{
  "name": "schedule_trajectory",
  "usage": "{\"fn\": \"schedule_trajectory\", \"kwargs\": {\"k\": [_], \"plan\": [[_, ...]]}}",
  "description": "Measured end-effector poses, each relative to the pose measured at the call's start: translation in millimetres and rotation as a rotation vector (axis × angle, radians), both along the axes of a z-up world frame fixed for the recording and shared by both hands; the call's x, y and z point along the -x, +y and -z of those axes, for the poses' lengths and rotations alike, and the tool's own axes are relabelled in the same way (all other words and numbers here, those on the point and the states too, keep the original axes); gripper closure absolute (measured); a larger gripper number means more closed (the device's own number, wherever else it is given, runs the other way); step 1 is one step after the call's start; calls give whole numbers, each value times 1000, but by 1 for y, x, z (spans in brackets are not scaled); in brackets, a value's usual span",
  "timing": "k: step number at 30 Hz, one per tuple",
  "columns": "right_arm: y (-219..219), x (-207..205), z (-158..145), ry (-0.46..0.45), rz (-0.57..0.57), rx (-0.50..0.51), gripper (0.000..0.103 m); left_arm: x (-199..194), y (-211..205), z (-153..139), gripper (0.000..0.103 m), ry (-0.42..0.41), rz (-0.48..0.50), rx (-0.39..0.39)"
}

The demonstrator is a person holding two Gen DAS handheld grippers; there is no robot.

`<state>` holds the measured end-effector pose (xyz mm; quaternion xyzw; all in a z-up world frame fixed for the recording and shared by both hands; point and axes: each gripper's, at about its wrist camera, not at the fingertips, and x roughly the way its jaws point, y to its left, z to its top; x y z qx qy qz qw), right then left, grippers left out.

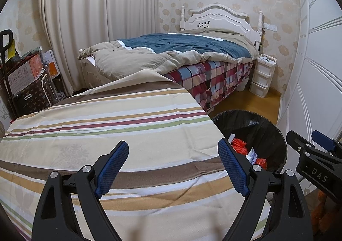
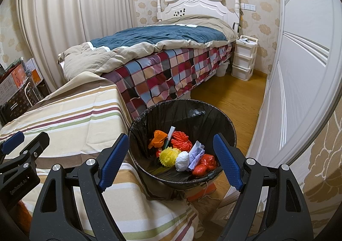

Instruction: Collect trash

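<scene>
White "DAS" lettering shows on my right gripper [image 1: 316,151] beside the black-lined trash bin [image 2: 226,125], which stands against the striped tablecloth's [image 1: 106,134] edge with bare wood floor [image 2: 235,95] beyond. Both my claws, left gripper [image 1: 173,168] included, hang spread wide and empty; the crumpled trash [image 2: 181,153] lies inside the bin.

Ahead of the right gripper [image 2: 169,162], the trash bin [image 2: 213,113] hides its own base behind its near rim. An orange box [image 2: 210,190] under that rim shows only in part. From the left gripper [image 1: 173,165], its right finger [image 1: 232,168] covers some of the bin's red trash [image 1: 240,147]. The right gripper [image 1: 316,147] is cut off by the frame's edge. Leftward, the cardboard boxes' [image 1: 23,74] print is too small to read.
</scene>
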<state>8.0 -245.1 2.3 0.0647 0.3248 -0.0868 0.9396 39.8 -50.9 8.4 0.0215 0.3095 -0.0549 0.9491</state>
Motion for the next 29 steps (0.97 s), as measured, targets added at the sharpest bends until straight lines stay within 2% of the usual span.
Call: {"fn": "schedule_trajectory", "kwargs": {"k": [10,19,29], "plan": [[1,0,1,0,0,1,24,0,-1,-6,18,-17,2,2],[6,-2,-1,7,-9,7,24,0,2,0,18,-24,28,8],[24,-14,-2,17,-36,23,24,-4,19,2,18,-32,-16,2]]}}
